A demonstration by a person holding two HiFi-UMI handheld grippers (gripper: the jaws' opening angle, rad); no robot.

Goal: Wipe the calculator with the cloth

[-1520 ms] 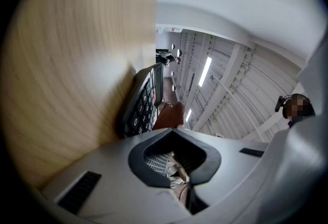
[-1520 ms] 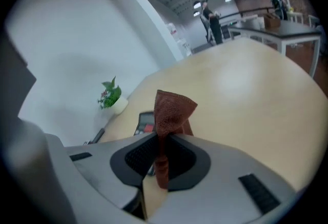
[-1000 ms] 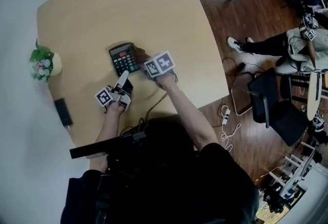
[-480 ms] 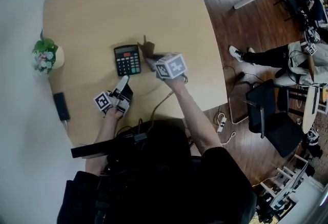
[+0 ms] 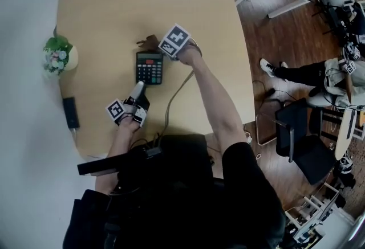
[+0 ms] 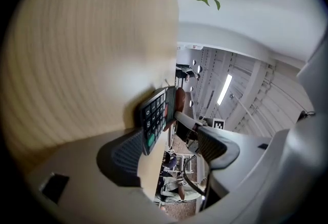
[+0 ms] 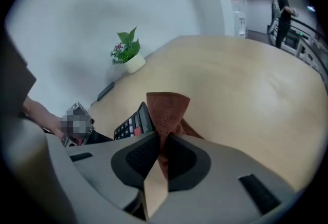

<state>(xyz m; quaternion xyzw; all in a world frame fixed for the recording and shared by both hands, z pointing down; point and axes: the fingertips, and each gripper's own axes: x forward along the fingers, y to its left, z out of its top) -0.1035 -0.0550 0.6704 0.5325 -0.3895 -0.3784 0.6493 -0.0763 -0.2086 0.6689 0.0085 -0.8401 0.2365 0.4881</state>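
The calculator (image 5: 149, 67) was laid flat near the middle of the tabletop (image 5: 114, 8). The brown cloth (image 5: 149, 43) was pinched between the closed jaws of the right hand-held gripper (image 5: 156, 46) and held at the calculator's far end (whether it touched the casing could not be told). The left hand-held gripper (image 5: 138, 90) was kept just beside the near end. Its jaws had just been opening and stood wide apart, with nothing clamped between them. A potted plant (image 5: 59, 55) was set at the tabletop's edge.

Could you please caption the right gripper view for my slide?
Right tongs clamp a brown cloth beside the calculator.
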